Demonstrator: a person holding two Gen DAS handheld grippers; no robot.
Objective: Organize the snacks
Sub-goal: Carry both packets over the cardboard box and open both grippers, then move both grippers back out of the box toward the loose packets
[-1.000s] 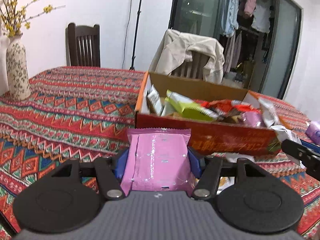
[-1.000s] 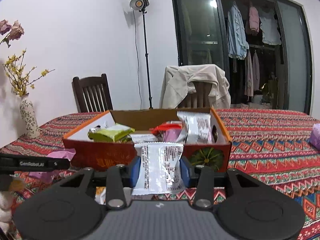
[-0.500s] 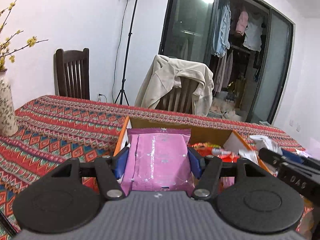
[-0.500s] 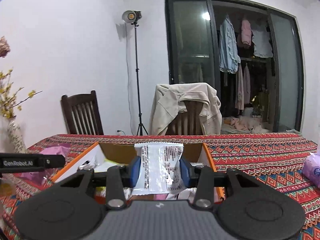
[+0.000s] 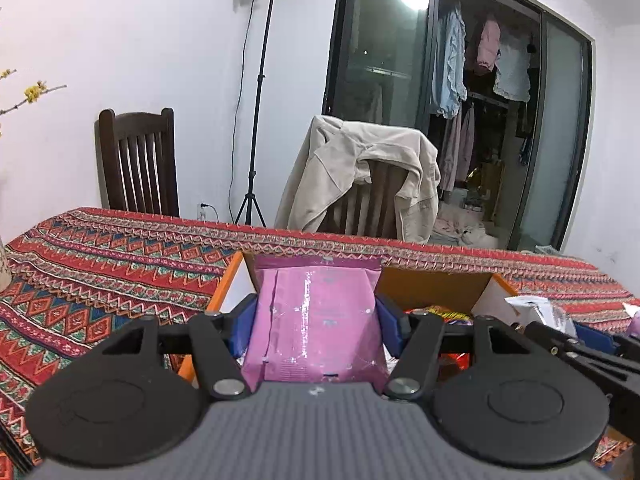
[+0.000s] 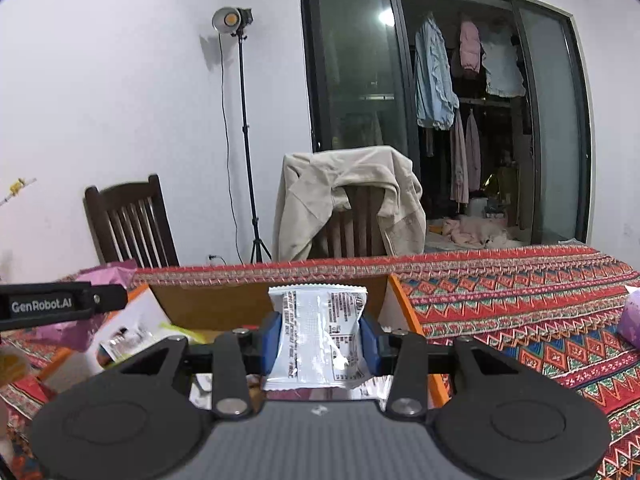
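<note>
My left gripper (image 5: 318, 318) is shut on a pink snack packet (image 5: 316, 320), held upright above the open cardboard box (image 5: 436, 286). A white printed snack packet (image 6: 318, 336) is clamped between the blue pads of my right gripper (image 6: 318, 338), over the same box (image 6: 224, 304). Several snacks lie inside the box, mostly hidden behind the grippers. In the right wrist view the left gripper (image 6: 60, 306) pokes in from the left with its pink packet (image 6: 108, 276). The right gripper (image 5: 580, 350) shows at the right edge of the left wrist view.
A patterned red tablecloth (image 5: 100, 264) covers the table. Behind it stand a dark wooden chair (image 5: 138, 164), a chair draped with a beige jacket (image 5: 360, 168) and a light stand (image 5: 256, 120). A purple object (image 6: 632, 320) lies at the table's right.
Both grippers have moved forward and risen with their packets, from in front of the box's near wall to above its inside. The vase has left both views.
</note>
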